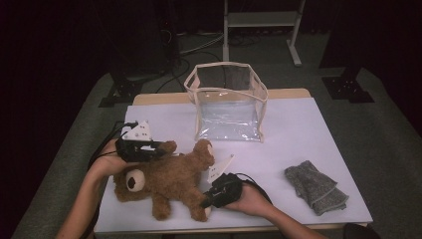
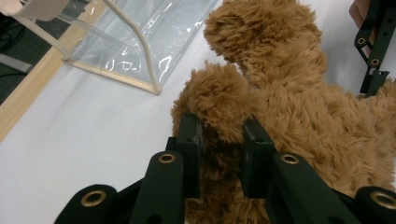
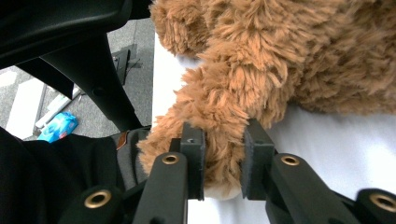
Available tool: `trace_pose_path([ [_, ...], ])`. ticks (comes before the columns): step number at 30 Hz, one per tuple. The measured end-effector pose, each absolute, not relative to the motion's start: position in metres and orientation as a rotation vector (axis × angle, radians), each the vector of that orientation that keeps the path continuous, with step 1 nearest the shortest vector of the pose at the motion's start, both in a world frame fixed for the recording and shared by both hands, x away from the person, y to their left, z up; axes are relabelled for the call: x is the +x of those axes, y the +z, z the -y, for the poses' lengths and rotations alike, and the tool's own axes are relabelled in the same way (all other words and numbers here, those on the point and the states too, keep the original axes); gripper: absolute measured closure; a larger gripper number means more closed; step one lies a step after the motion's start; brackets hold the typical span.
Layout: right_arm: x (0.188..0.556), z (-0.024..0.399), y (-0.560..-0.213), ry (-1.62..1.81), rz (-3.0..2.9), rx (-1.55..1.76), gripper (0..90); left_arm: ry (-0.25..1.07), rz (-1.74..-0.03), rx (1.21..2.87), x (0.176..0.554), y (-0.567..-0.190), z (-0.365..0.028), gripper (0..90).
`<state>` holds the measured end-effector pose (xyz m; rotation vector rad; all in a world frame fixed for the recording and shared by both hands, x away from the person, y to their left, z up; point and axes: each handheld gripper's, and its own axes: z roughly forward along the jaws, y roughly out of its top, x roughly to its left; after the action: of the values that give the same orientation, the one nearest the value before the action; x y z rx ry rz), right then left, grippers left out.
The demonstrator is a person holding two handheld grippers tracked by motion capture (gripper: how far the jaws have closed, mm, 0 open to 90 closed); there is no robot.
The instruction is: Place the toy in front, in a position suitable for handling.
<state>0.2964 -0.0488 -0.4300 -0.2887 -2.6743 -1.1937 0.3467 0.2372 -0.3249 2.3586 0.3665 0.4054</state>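
Bear (image 1: 169, 179) is lying on the white table (image 1: 308, 139), near the front edge on the person's left side, its head (image 1: 130, 182) pointing toward the left and its legs toward the right. It is sprawling on its side or back; I cannot tell which from the fur alone.

The left gripper (image 1: 149, 148) is pinching one of the bear's paws (image 2: 219, 100), the upper one that is sticking out toward the far side of the table. In the left gripper view the two black jaws are pressing into the fur from both sides, and the plush is bulging up between them.

The right gripper (image 1: 206, 201) is coming in from the front and clamping a lower leg (image 3: 217, 123) of the bear close to the table's front edge. In the right gripper view the jaws are squeezing the brown fur, with the pale sole of the foot peeking out just beneath them.

Both hands are resting low over the table, one at each end of the toy.

Behind the bear, toward the middle of the table, a clear bag (image 1: 227, 102) with cream trim is standing upright with its top gaping open. A grey cloth (image 1: 315, 187) is lying folded near the right front corner, well apart from the bear.
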Motion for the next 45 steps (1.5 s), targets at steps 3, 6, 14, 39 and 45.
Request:
trace_pose_path([
  [3, 0.298, 0.051, -0.426, -1.211, 2.664, -0.284, 75.9, 0.406, -0.386, 2.339, 0.346, -0.324, -0.239, 74.6],
  [6, 0.299, 0.052, -0.424, -1.215, 2.660, -0.281, 76.2, 0.394, -0.419, 2.340, 0.347, -0.322, -0.239, 75.2],
  [14, 0.300, 0.054, -0.416, -1.228, 2.643, -0.260, 76.3, 0.412, -0.428, 2.343, 0.344, -0.312, -0.242, 75.4],
  [39, 0.294, 0.137, -0.369, -1.330, 2.598, -0.300, 76.9, 0.416, -0.276, 2.308, 0.344, -0.272, -0.183, 76.1],
  [45, 0.290, 0.177, -0.366, -1.354, 2.603, -0.373, 76.8, 0.405, -0.203, 2.307, 0.348, -0.269, -0.149, 76.1],
])
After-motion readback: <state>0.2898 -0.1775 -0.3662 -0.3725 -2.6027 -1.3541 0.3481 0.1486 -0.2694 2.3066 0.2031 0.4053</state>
